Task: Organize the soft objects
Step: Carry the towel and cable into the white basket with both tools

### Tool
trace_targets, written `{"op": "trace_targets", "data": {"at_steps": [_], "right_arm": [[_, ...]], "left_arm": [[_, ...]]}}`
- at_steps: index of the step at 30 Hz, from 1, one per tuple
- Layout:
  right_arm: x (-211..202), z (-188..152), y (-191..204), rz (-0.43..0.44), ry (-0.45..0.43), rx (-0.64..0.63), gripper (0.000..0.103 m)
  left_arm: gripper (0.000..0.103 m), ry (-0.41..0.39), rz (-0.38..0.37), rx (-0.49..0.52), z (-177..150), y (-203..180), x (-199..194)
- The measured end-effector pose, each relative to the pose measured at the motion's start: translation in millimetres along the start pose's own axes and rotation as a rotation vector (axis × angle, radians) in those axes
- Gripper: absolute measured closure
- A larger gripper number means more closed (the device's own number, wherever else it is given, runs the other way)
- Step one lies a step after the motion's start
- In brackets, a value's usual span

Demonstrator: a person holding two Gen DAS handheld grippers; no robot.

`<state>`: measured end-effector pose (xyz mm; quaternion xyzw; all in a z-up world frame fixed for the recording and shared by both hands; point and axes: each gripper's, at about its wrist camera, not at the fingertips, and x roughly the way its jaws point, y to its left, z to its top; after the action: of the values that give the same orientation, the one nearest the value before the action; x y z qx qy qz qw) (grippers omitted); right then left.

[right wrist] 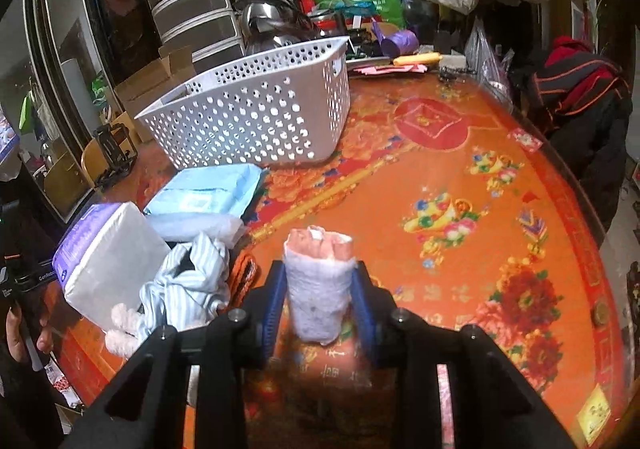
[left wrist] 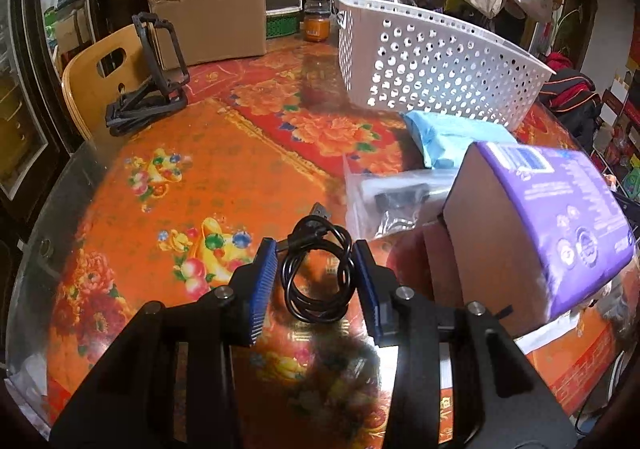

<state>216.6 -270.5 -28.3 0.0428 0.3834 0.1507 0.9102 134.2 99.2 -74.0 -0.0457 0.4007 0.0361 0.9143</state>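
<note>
My left gripper (left wrist: 314, 277) is open over the table, its blue pads on either side of a coiled black USB cable (left wrist: 318, 275); I cannot tell whether they touch it. My right gripper (right wrist: 320, 293) is shut on a rolled pink and white towel (right wrist: 319, 285), held above the table. A white perforated basket (left wrist: 432, 61) stands at the back; it also shows in the right wrist view (right wrist: 256, 113). A purple and white soft pack (left wrist: 560, 217), a light blue pack (left wrist: 452, 137) and a clear bag (left wrist: 384, 201) lie near it. A striped blue cloth (right wrist: 192, 281) lies left of the towel.
The round table has an orange and red floral cover (left wrist: 192, 177). A black folding stand (left wrist: 148, 89) and a cardboard box (left wrist: 212, 9) sit at the far left. A wooden chair (left wrist: 96, 81) stands at the table's left edge. Kettles, jars and bags crowd the back.
</note>
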Motion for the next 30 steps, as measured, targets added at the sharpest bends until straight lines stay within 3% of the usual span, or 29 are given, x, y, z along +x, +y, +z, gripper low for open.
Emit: {"op": "trace_targets", "data": {"at_steps": [8, 13, 19, 22, 30], "right_arm": [[-18.9, 23.3, 10.7, -0.012, -0.066, -0.057, 0.072], [-36.5, 64.8, 22.5, -0.026, -0.133, -0.122, 0.072], [-38.6, 134.8, 34.8, 0.007, -0.193, -0.149, 0.072], [-24.3, 169.1, 45.5, -0.029, -0.194, -0.189, 0.072], [42.4, 231.6, 60.9, -0.092, -0.099, -0.226, 0.072]], "left_arm": [[0.067, -0.052, 0.007, 0.003, 18.4, 0.0, -17.0], [0.067, -0.116, 0.022, 0.021, 50.7, -3.9, -37.4], [0.067, -0.192, 0.008, 0.036, 118.3, -16.3, -59.3], [0.067, -0.217, -0.014, 0.042, 159.2, -28.9, -66.7], [0.067, -0.190, -0.043, 0.057, 255.8, -72.7, -45.4]]}}
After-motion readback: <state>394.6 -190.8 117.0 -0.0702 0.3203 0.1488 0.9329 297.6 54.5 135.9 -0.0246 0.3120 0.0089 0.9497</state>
